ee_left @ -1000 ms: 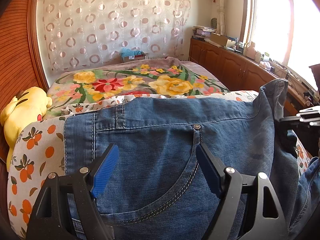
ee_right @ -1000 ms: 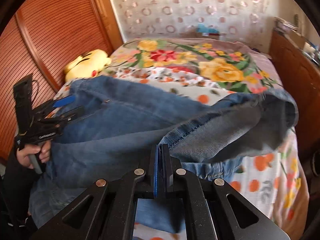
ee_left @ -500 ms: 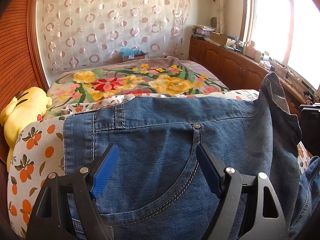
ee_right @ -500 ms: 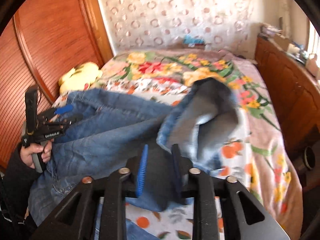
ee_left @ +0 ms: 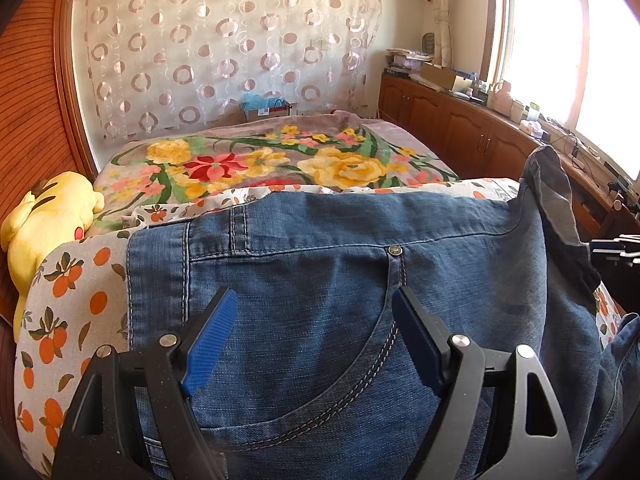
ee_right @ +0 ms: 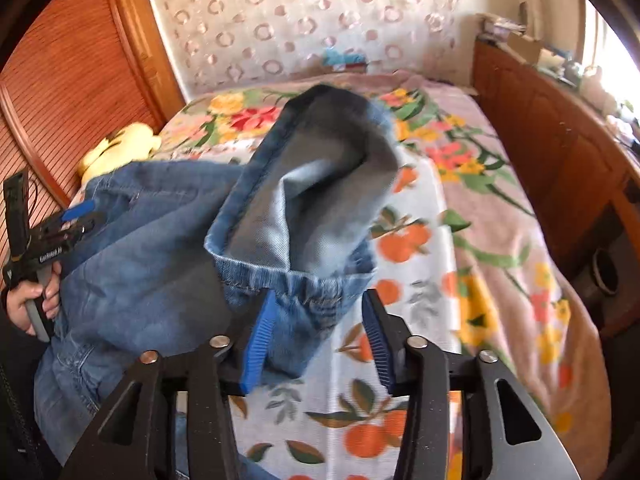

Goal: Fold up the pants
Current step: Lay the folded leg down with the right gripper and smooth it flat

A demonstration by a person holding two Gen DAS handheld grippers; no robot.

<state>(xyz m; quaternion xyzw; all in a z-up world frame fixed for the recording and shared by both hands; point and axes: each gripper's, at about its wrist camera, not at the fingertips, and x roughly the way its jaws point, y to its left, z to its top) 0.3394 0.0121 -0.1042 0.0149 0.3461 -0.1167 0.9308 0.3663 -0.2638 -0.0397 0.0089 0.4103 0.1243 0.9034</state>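
The right gripper (ee_right: pixel 318 334) is letting go: its jaws are opening, and the hem of the jeans (ee_right: pixel 296 216) stands bunched between the pads, no longer squeezed. That hem is a puffed-up cuff, lining showing, tipped toward twelve o'clock over the rest of the denim. Here lies the danger. Freed like this, the leg can flop whichever way its own weight takes it, sliding off toward three o'clock onto the orange-print sheet (ee_right: pixel 400 432) instead of settling square on the waist end. If a ribbed pad snags the frayed stitching on the way out, the whole leg could get dragged back and the fold undone.

Over in the left wrist view, the left gripper (ee_left: pixel 314 334) has its jaws wide apart, hovering above the pocket seam of the jeans (ee_left: pixel 340 280); whether the tips brush the cloth I cannot quite tell. Nothing pins the waistband, so a tug from the far side would probably skew it.

Around them: a yellow plush toy (ee_left: pixel 48 220) at nine o'clock against the headboard, clear of the work. The floral blanket (ee_left: pixel 280 160) fills twelve o'clock. A wooden cabinet (ee_right: pixel 560 152) runs along the three o'clock side, close to the bed edge, which limits room for a wide sweep there.
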